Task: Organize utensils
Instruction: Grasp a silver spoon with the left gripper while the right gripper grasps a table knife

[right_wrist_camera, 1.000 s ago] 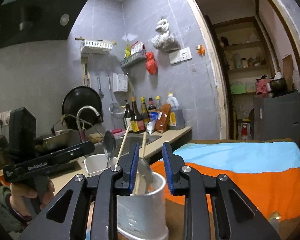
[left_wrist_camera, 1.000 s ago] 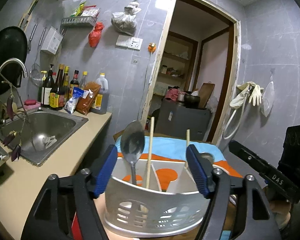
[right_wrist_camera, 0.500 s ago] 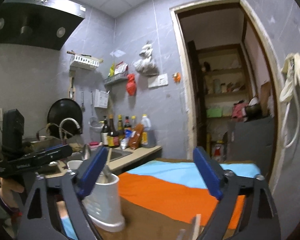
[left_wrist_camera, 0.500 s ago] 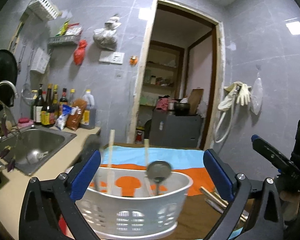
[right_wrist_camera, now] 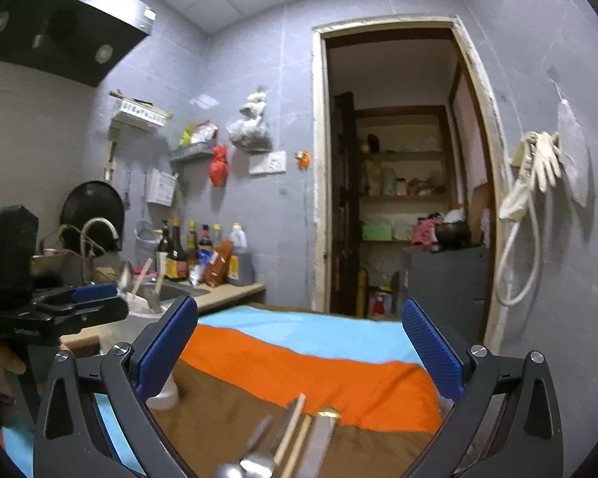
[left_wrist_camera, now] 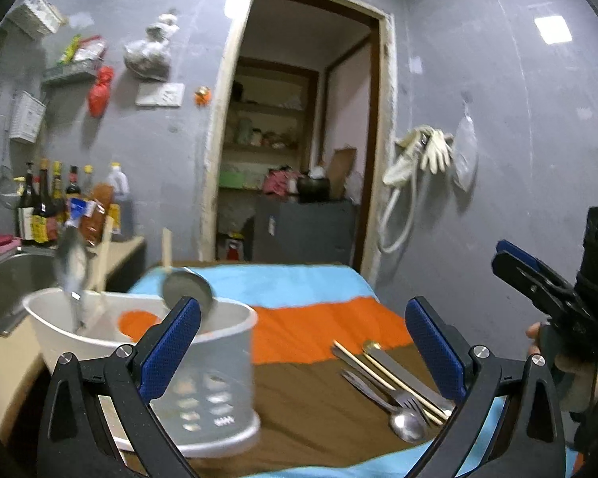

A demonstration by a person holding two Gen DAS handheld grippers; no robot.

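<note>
cutlery pile (left_wrist_camera: 394,390) beside holder (left_wrist_camera: 147,362) | stiff, slick metal, grab mid-handle | both tongs wide open, empty

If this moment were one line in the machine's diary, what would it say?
task: organize utensils | left tongs: open, empty | right tongs: open, empty | caddy: holds spoons, chopsticks | loose cutlery: on cloth
</note>
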